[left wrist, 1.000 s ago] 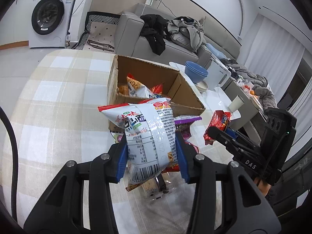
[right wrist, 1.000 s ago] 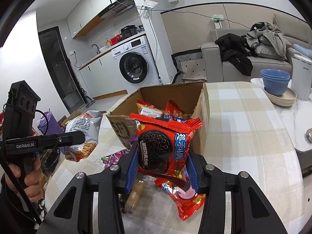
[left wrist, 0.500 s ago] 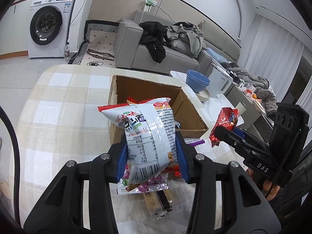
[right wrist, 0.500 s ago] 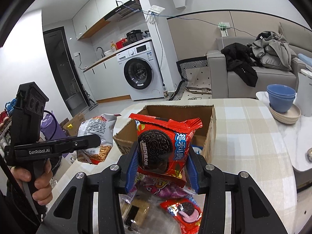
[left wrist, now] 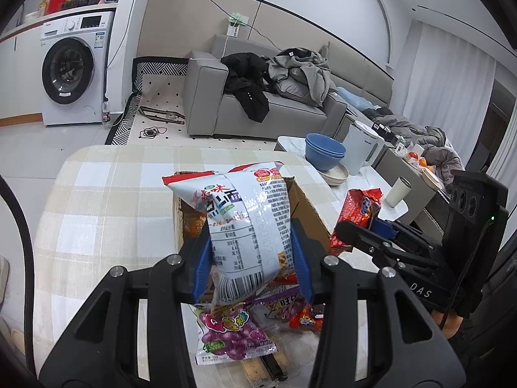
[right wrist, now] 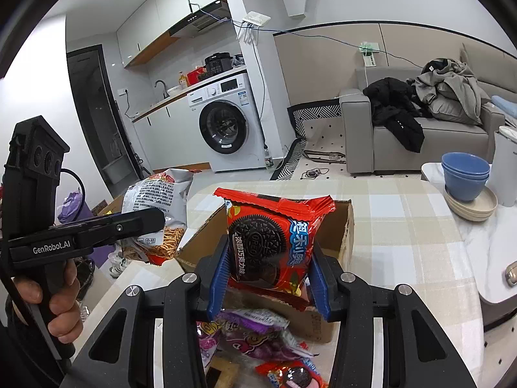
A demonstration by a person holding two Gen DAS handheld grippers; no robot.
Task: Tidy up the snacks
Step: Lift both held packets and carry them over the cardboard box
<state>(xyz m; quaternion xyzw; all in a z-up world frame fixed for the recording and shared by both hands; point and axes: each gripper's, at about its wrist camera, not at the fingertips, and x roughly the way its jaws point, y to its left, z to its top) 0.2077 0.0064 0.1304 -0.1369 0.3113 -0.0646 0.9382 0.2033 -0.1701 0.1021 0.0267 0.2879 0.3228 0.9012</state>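
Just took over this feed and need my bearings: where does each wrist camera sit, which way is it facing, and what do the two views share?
Left wrist: behind the left gripper, shut on the white noodle bag, facing the sofa; right gripper at right.
Right wrist: behind the right gripper, shut on the Oreo pack, facing the washing machine; left gripper and hand at left.
Shared: cardboard box, blue bowls.

Grey sofa [left wrist: 284,110], white washing machine [left wrist: 72,71], pale tiled floor [left wrist: 38,148].
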